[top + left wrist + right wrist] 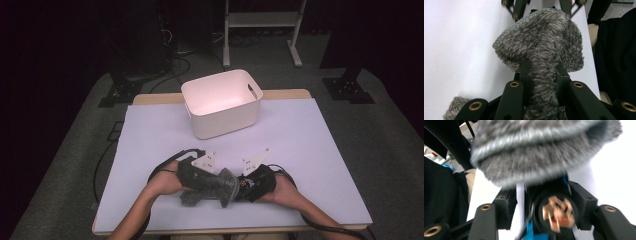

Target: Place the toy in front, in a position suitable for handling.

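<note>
- Sock [212, 187]: grey, fuzzy, knitted. We log it at 6 o'clock on the table [320, 150], near the front edge, between the two grippers. One end lies on the sheet at 7 o'clock of the pair; the cuff end is lifted toward the right hand.
- Left gripper [543, 75]: jaws drawn in narrow, pinching a bunched fold of the sock between the pads. In the high view we see it at 9 o'clock of the sock [192, 172].
- Right gripper [541, 202]: jaws about half apart. A round black part with coppery metal sits between them, and the sock's open cuff [544, 147] hangs just above, at 12 o'clock. The frame is blurred; we cannot tell whether the pads press on anything. In the high view it sits at 3 o'clock of the sock [255, 182].
- Bin [222, 102]: white, open-topped, at 12 o'clock of the hands, well apart from them, nothing showing inside.
- Handling, our judgement: light, soft, limp; it will sag and fold wherever unsupported, and the pile gives under pressure. Not fragile. The fuzz should grip the pads well, so slipping is unlikely.
- Where to hold, our judgement: the ribbed cuff edge, the firmest part, with a second pinch mid-length as the left now has.
</note>
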